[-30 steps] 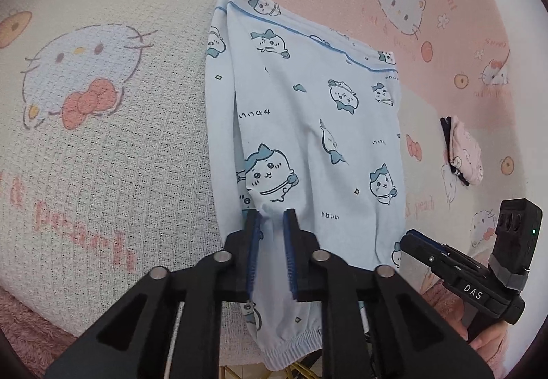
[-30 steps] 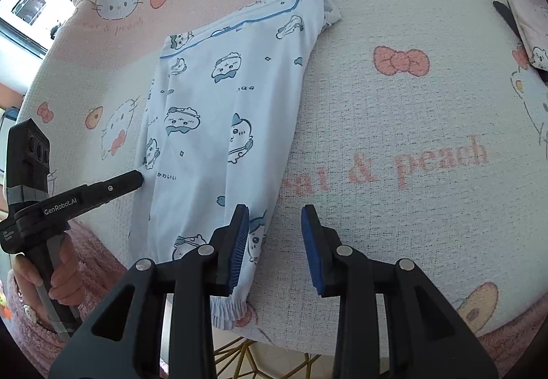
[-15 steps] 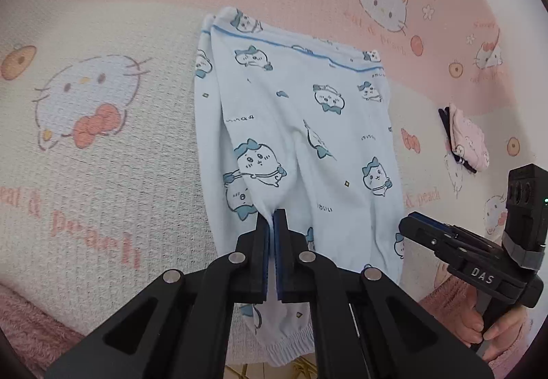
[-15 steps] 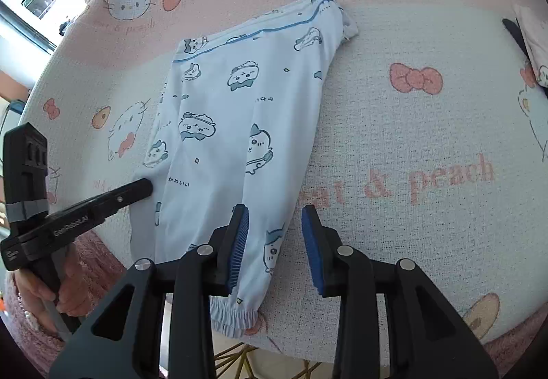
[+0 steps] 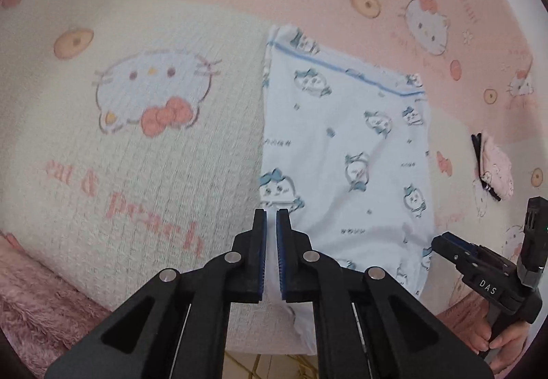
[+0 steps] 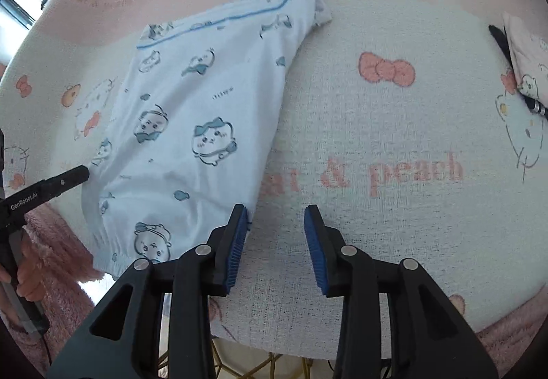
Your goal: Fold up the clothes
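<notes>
My left tool [image 5: 270, 213] has its blue pads drawn almost together with pale cloth between them — it is pinched on the near left edge of the trousers [image 5: 346, 153], close to the cuff. The trousers are light blue with small cartoon faces, lying flat on the bench [image 5: 164, 166], which is covered by a waffle cloth in pink and cream with cat faces and bows; the blue-striped waistband lies at the far end and the gathered cuff hangs over the near rim. From the left wrist I can see my right tool [image 5: 441, 243] low at the trousers' right edge, with my hand [image 5: 503, 341] on its grip, but not how its fingers stand. The right wrist view settles that: the right tool [image 6: 275, 211] is wide open, one pad touching the trousers' [image 6: 195, 125] near right edge and the other over bare cloth of the bench [image 6: 394, 207], gripping nothing. That view also shows the left tool [image 6: 82, 172] from the side, its tip at the trousers' left edge, and my pink fleecy sleeve [image 6: 51, 252] behind it. A small pink folded garment [image 5: 496, 170] lies well apart at the right — the left view shows all of it, the right view only its corner.
</notes>
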Available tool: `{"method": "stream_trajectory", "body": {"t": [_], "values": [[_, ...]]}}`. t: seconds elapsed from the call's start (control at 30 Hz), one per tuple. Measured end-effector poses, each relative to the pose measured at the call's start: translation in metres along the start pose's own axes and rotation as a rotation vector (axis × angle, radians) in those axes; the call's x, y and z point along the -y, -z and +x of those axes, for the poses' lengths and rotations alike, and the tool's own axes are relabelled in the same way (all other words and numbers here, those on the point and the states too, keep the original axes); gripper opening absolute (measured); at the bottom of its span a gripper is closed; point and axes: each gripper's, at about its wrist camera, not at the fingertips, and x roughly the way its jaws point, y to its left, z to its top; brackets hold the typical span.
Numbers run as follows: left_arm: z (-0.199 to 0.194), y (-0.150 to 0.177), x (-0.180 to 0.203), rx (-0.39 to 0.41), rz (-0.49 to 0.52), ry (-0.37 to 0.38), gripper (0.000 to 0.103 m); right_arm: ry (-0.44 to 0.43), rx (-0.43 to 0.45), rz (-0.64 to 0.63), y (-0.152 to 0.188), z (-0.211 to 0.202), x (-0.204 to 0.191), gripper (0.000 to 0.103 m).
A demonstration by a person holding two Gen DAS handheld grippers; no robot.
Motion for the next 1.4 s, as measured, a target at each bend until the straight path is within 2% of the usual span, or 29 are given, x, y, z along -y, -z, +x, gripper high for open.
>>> {"method": "stream_trajectory", "body": {"t": [0.03, 0.13, 0.17, 0.2, 0.23, 0.27, 0.33, 0.37, 0.47, 0.57, 0.6, 0.63, 0.67, 0.73, 0.77, 0.8, 0.83, 0.9, 1.0, 1.1, 1.17, 1.23, 1.27, 1.33, 1.4], "values": [[-0.001, -0.001, 0.007, 0.012, 0.034, 0.039, 0.007, -0.029, 0.020, -0.016, 0.000, -0.004, -0.007, 0.036], [0.026, 0.007, 0.030, -0.101, 0.129, 0.152, 0.007, -0.140, 0.038, -0.079, 0.002, -0.005, -0.033, 0.036], [0.039, 0.013, 0.036, -0.152, 0.157, 0.130, 0.007, -0.128, 0.010, -0.106, 0.008, 0.001, -0.037, 0.036], [0.051, 0.017, 0.039, -0.192, 0.181, 0.066, 0.007, -0.115, -0.017, -0.133, 0.014, 0.007, -0.041, 0.036], [0.057, 0.019, 0.037, -0.204, 0.198, 0.034, 0.007, -0.103, -0.045, -0.159, 0.020, 0.014, -0.045, 0.034], [0.053, 0.018, 0.032, -0.191, 0.175, 0.041, 0.007, -0.090, -0.073, -0.185, 0.025, 0.020, -0.049, 0.031], [0.043, 0.015, 0.017, -0.161, 0.119, -0.029, 0.007, -0.070, -0.108, -0.183, 0.027, 0.014, -0.045, 0.030], [0.037, 0.014, 0.010, -0.141, 0.103, -0.064, 0.007, -0.026, -0.118, -0.176, 0.029, 0.010, -0.040, 0.032], [0.027, 0.019, 0.010, -0.166, 0.105, 0.063, 0.007, -0.078, -0.077, -0.145, 0.028, 0.002, -0.038, 0.036], [0.028, 0.036, 0.040, -0.203, 0.175, 0.133, 0.008, -0.129, -0.037, -0.114, 0.027, -0.005, -0.036, 0.036], [0.030, 0.041, 0.048, -0.219, 0.196, 0.152, 0.009, -0.145, -0.023, -0.104, 0.026, -0.007, -0.036, 0.039], [0.041, 0.046, 0.044, -0.283, 0.184, 0.108, 0.009, -0.162, -0.011, -0.094, 0.026, -0.010, -0.035, 0.041], [0.051, 0.052, 0.039, -0.342, 0.170, 0.068, 0.009, -0.138, -0.065, -0.100, 0.028, 0.001, -0.039, 0.044], [0.050, 0.051, 0.019, -0.360, 0.060, 0.118, 0.010, -0.089, -0.174, -0.113, 0.031, 0.022, -0.046, 0.044], [0.046, 0.048, 0.009, -0.369, 0.003, 0.137, 0.010, -0.096, -0.175, -0.121, 0.032, 0.017, -0.045, 0.043], [0.039, 0.043, 0.001, -0.348, -0.017, 0.108, 0.010, -0.103, -0.177, -0.129, 0.033, 0.013, -0.044, 0.043], [0.031, 0.038, -0.003, -0.308, -0.008, 0.058, 0.011, -0.117, -0.215, -0.120, 0.033, 0.012, -0.041, 0.044], [0.023, 0.025, -0.011, -0.259, 0.001, -0.001, 0.013, -0.190, -0.280, -0.101, 0.034, 0.014, -0.036, 0.046], [0.030, 0.001, -0.018, -0.259, -0.023, 0.040, 0.013, -0.141, -0.240, -0.100, 0.025, 0.002, -0.029, 0.046], [0.036, -0.027, -0.005, -0.229, 0.025, 0.003, 0.013, -0.096, -0.172, -0.146, -0.006, -0.011, -0.037, 0.046], [0.043, -0.052, -0.005, -0.186, 0.032, 0.020, 0.014, -0.075, -0.120, -0.148, -0.032, -0.018, -0.039, 0.046], [0.051, -0.080, -0.007, -0.154, 0.027, 0.048, 0.026, -0.051, -0.069, -0.128, -0.054, -0.025, -0.024, 0.047], [0.057, -0.093, -0.007, -0.158, 0.027, 0.064, 0.036, -0.036, -0.049, -0.119, -0.068, -0.027, -0.019, 0.047], [0.072, -0.118, -0.004, -0.159, 0.040, 0.094, 0.036, -0.057, -0.008, -0.159, -0.095, -0.031, -0.010, 0.048], [0.090, -0.142, 0.006, -0.149, 0.073, 0.110, 0.036, -0.079, -0.012, -0.192, -0.118, -0.018, -0.012, 0.048]]}}
